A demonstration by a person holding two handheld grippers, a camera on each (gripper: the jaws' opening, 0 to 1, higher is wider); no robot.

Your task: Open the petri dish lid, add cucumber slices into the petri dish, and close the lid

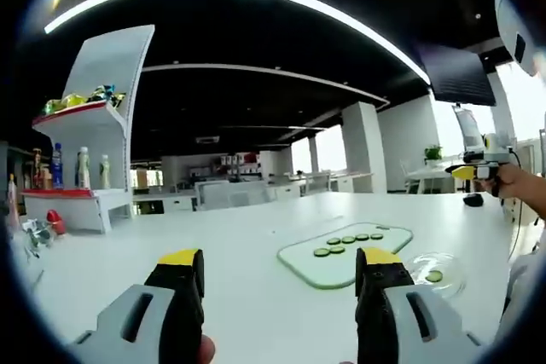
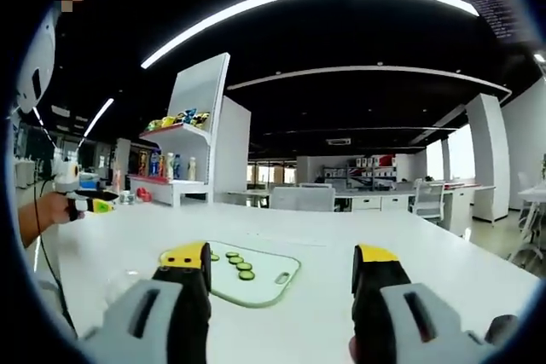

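On the white table (image 1: 213,236) lies a pale green cutting board (image 1: 345,255) with several cucumber slices (image 1: 350,239) in a row. Just right of it sits a clear petri dish (image 1: 437,272) holding one slice; I cannot tell whether its lid is on. My left gripper (image 1: 277,263) hovers open and empty in front of the board. In the right gripper view the board (image 2: 256,277) and slices (image 2: 237,263) lie between and behind the jaws of my right gripper (image 2: 281,259), which is open and empty. The dish (image 2: 126,286) shows faintly at lower left.
A white shelf unit (image 1: 98,142) with bottles and snack bags stands at the table's far left, small items (image 1: 38,232) beside it. Each view catches the other gripper in a hand: the right (image 1: 471,173), the left (image 2: 92,205). Desks and chairs (image 2: 299,198) stand beyond.
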